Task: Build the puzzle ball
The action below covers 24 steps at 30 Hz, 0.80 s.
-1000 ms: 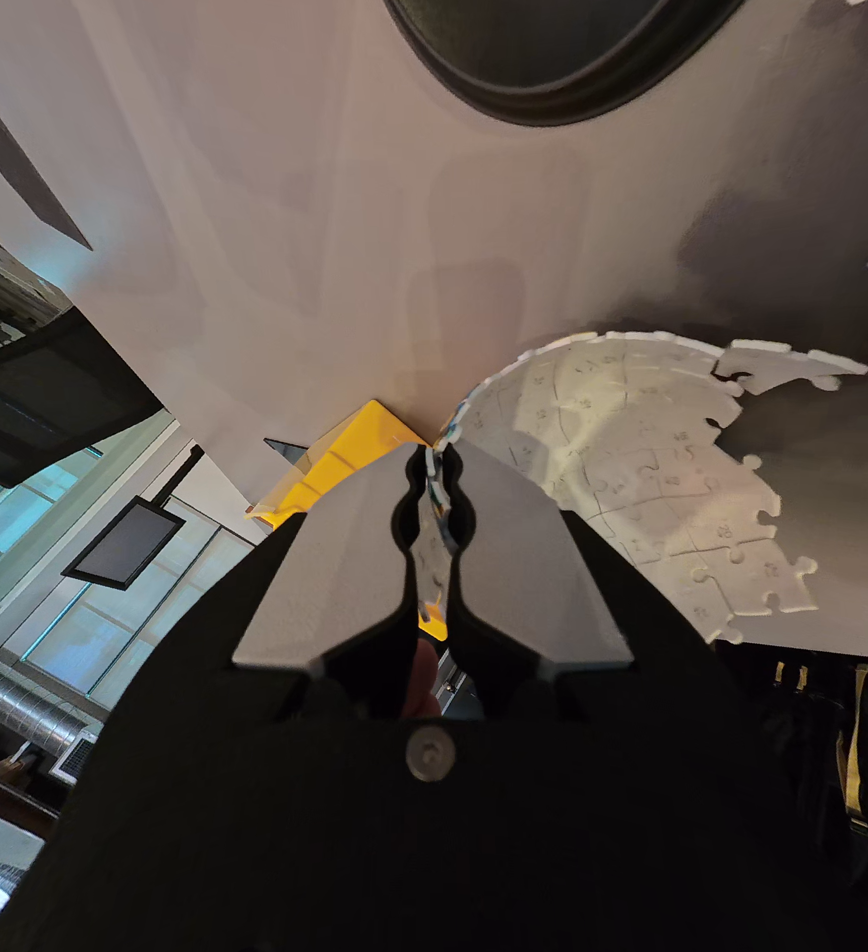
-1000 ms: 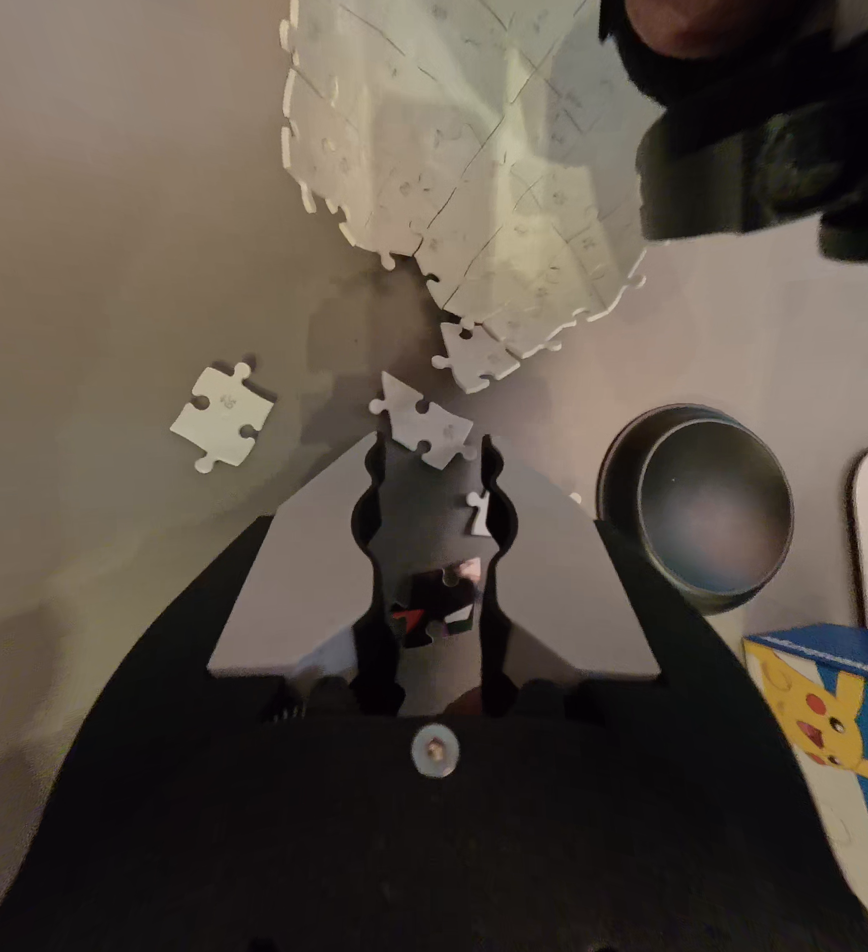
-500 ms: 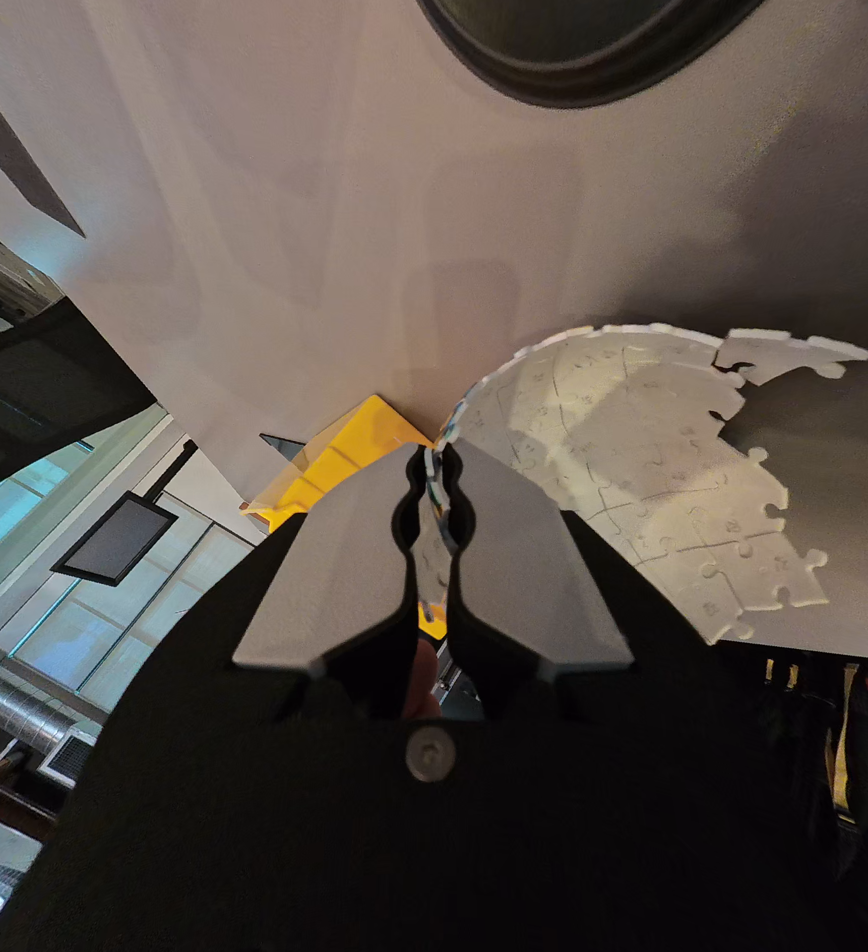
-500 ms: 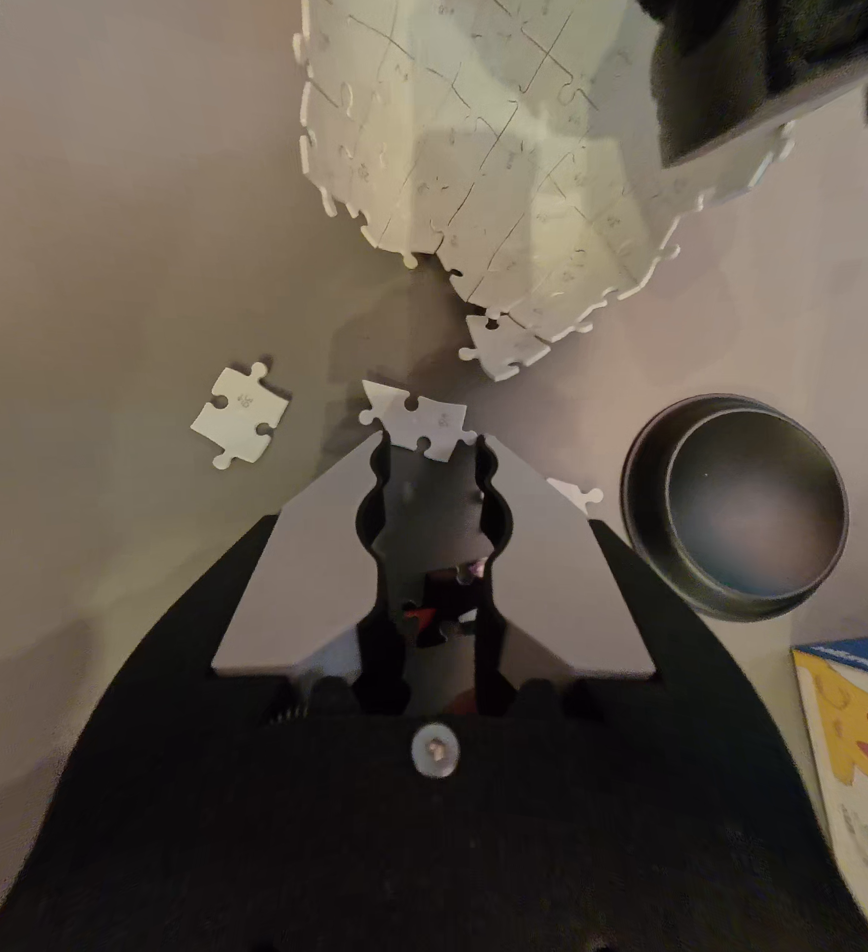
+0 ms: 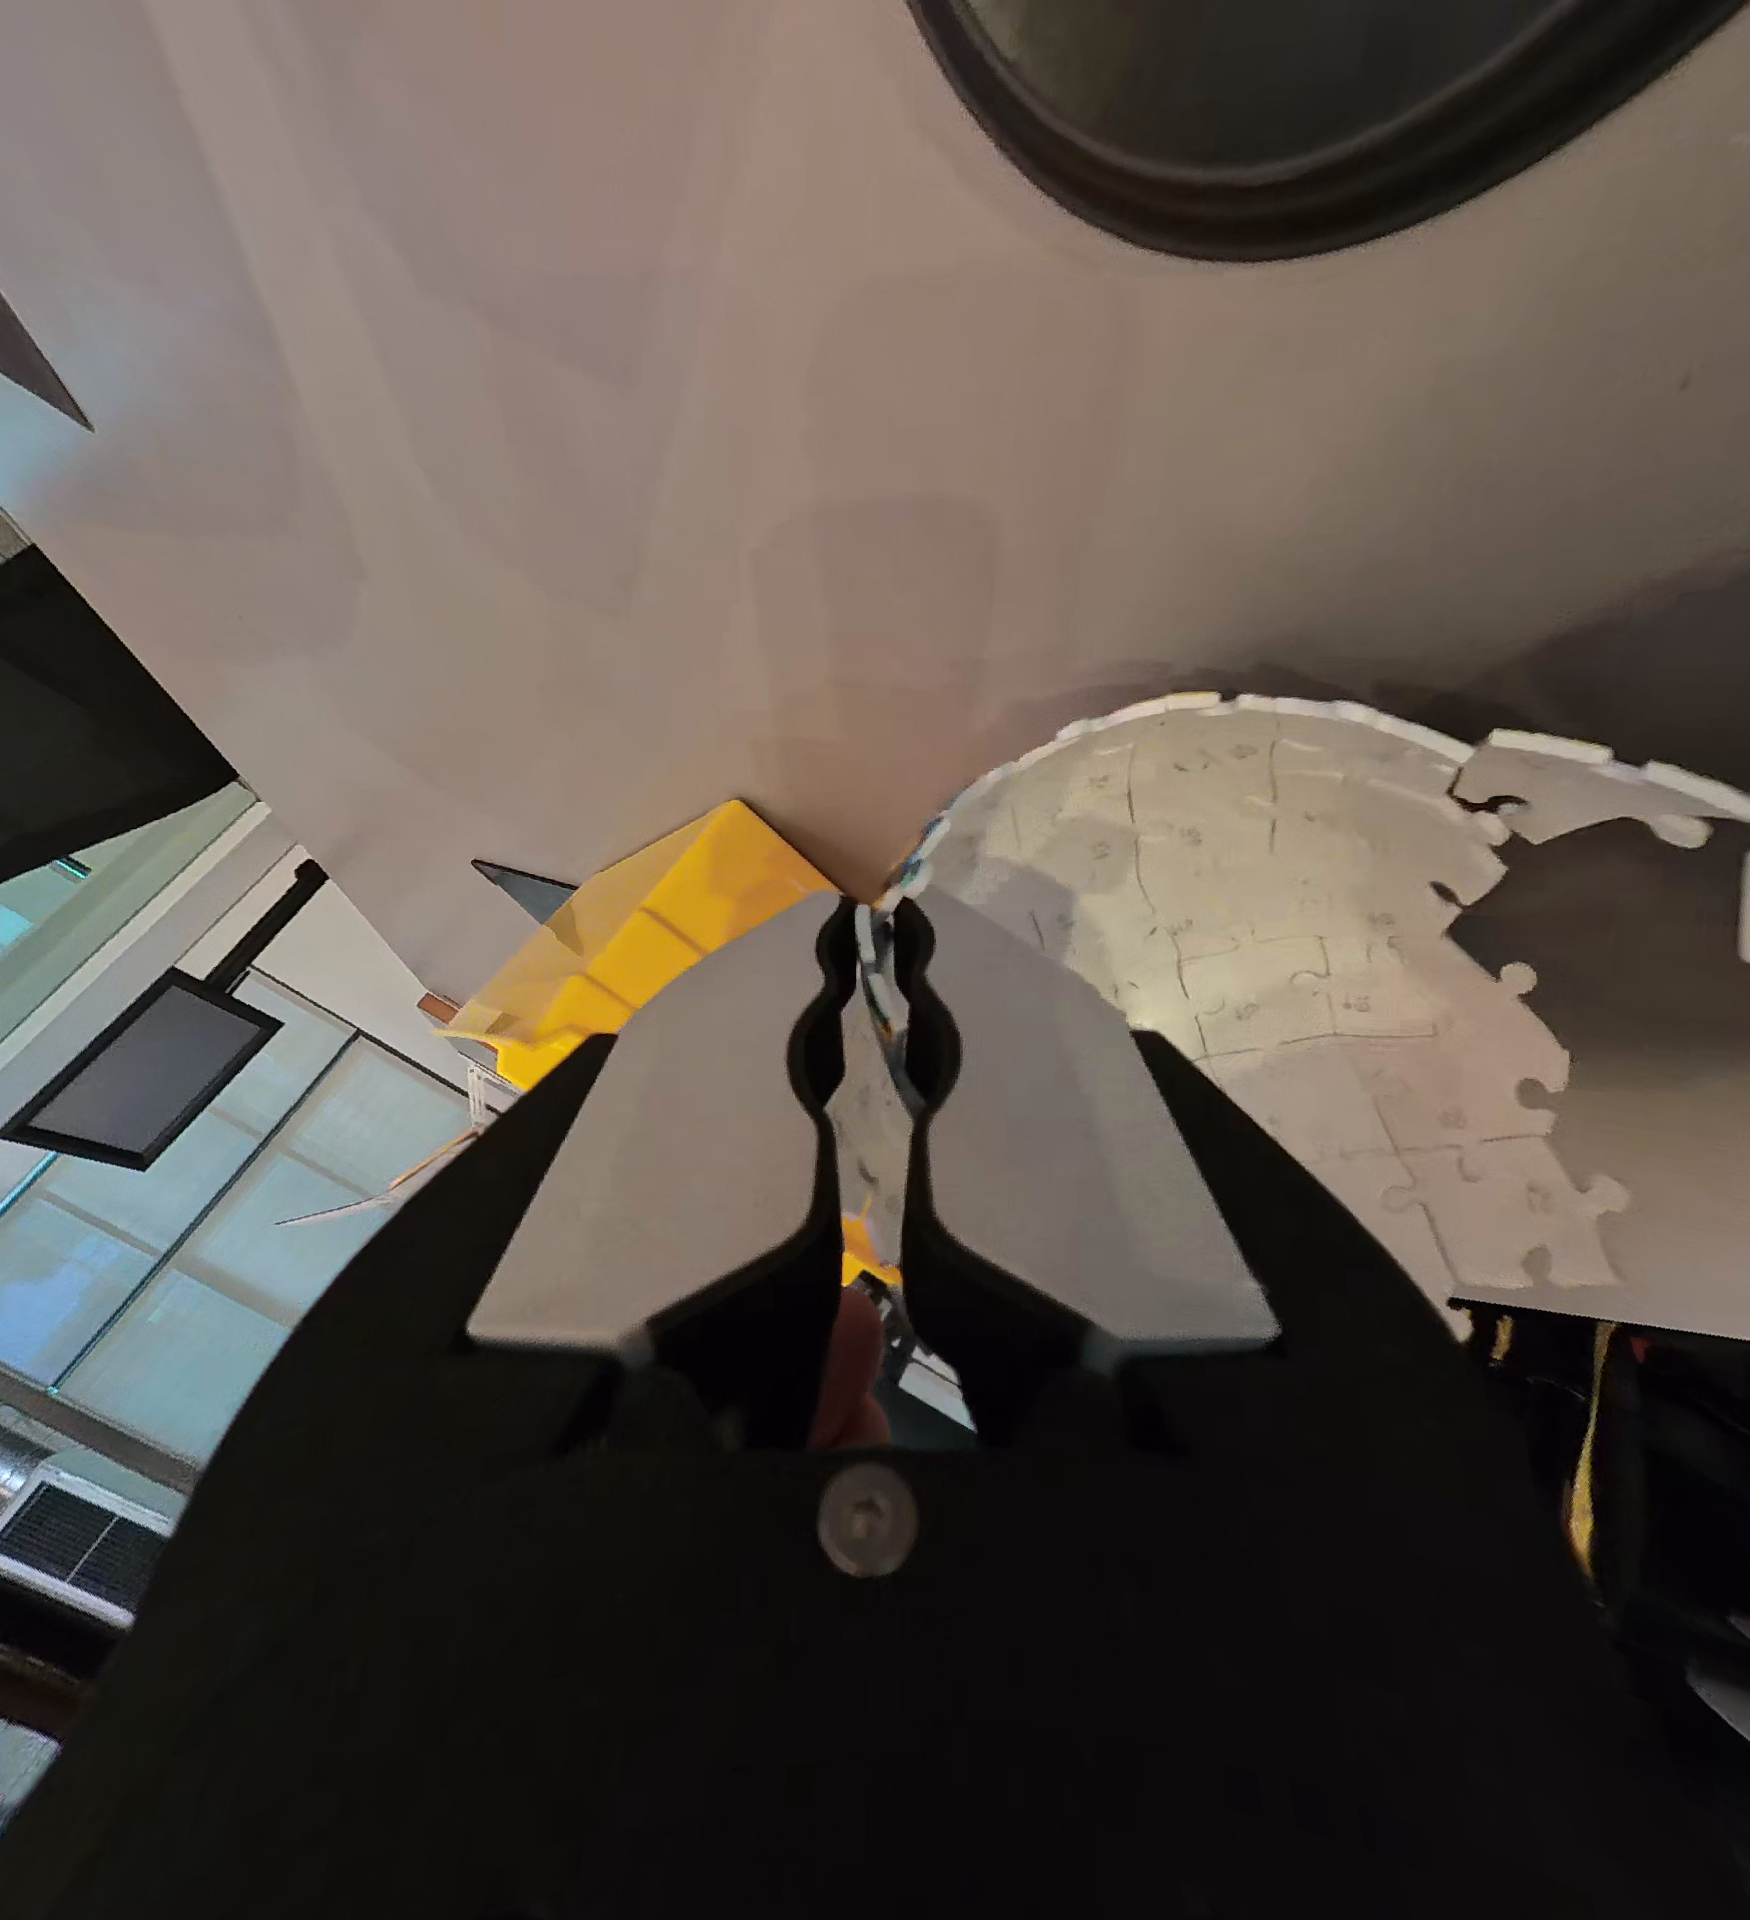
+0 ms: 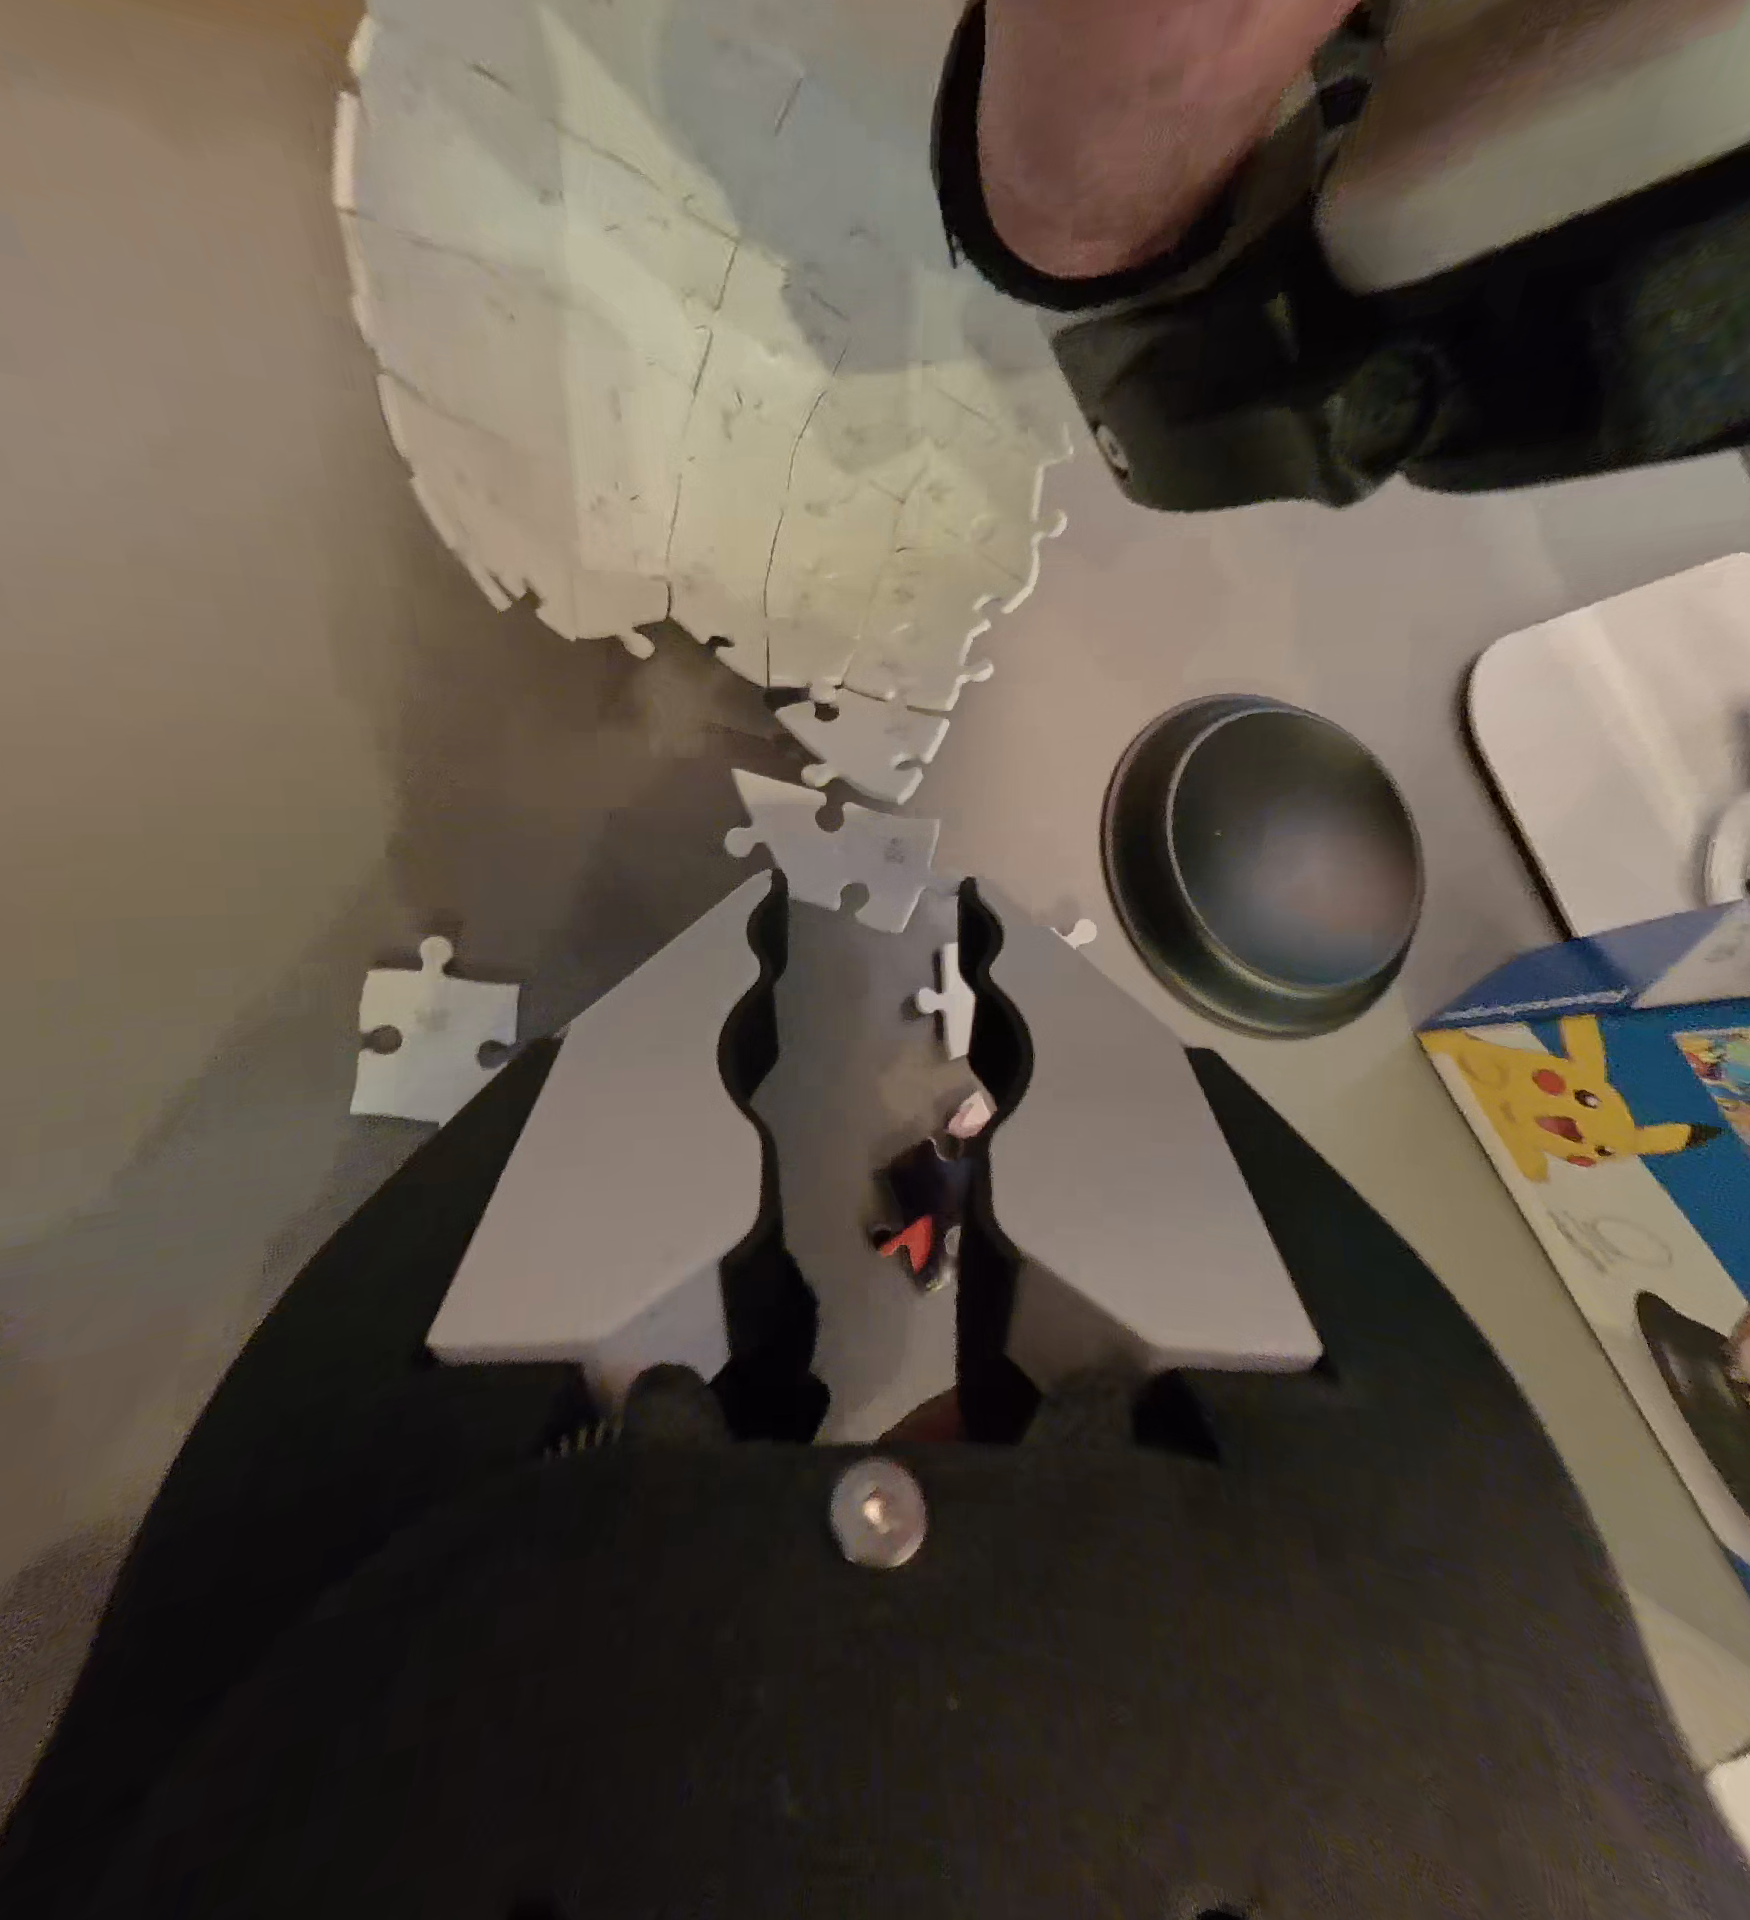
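Observation:
The partly built puzzle ball [image 5: 1266,987] is a curved white shell of joined pieces. My left gripper [image 5: 876,914] is shut on its rim and holds it over the grey table. In the right wrist view the shell [image 6: 694,364] hangs at the top, with the hand and left gripper body at the upper right. My right gripper [image 6: 869,894] is open and empty. Two joined loose pieces [image 6: 840,847] lie just beyond its tips, close under the shell's lowest piece. A single white piece [image 6: 429,1039] lies to the left. A small coloured piece [image 6: 918,1216] lies between the fingers.
A dark round bowl-like stand [image 6: 1266,873] sits right of my right gripper and also shows in the left wrist view [image 5: 1318,125]. A blue and white puzzle box [image 6: 1681,1195] and a white tray [image 6: 1629,727] are at the right. A yellow object [image 5: 663,935] lies past the table's edge. One gripper's finger ends stand about 12 cm off the other's.
The shell in my left gripper has come lower and closer to the joined loose pieces. My right gripper has stayed open, its view swinging right so more of the box shows.

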Each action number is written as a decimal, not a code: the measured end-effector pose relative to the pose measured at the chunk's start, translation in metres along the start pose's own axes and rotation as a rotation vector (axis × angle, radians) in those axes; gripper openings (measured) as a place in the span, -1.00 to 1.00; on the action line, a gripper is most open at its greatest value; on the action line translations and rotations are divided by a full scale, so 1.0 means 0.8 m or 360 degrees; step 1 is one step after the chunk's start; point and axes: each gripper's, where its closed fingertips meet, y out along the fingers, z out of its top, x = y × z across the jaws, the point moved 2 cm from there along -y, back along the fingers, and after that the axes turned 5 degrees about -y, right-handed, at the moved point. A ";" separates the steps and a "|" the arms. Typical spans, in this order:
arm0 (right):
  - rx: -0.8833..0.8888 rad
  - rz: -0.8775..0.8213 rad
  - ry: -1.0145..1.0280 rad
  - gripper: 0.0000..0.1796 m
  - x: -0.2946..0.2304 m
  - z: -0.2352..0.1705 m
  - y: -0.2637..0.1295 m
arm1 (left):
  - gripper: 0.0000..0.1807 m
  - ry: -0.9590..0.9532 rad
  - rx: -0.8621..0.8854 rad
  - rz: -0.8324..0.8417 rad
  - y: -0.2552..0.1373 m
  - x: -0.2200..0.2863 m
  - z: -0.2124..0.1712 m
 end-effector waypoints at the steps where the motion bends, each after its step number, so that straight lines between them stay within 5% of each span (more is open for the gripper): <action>1: -0.0009 -0.0014 0.0025 -0.66 0.000 0.002 0.000 | -0.93 -0.0007 -0.0005 -0.0003 0.001 0.000 0.000; 24: -0.0034 -0.0231 0.0189 -0.66 -0.002 -0.002 0.010 | -0.93 -0.0186 -0.0100 -0.0033 -0.001 0.005 -0.012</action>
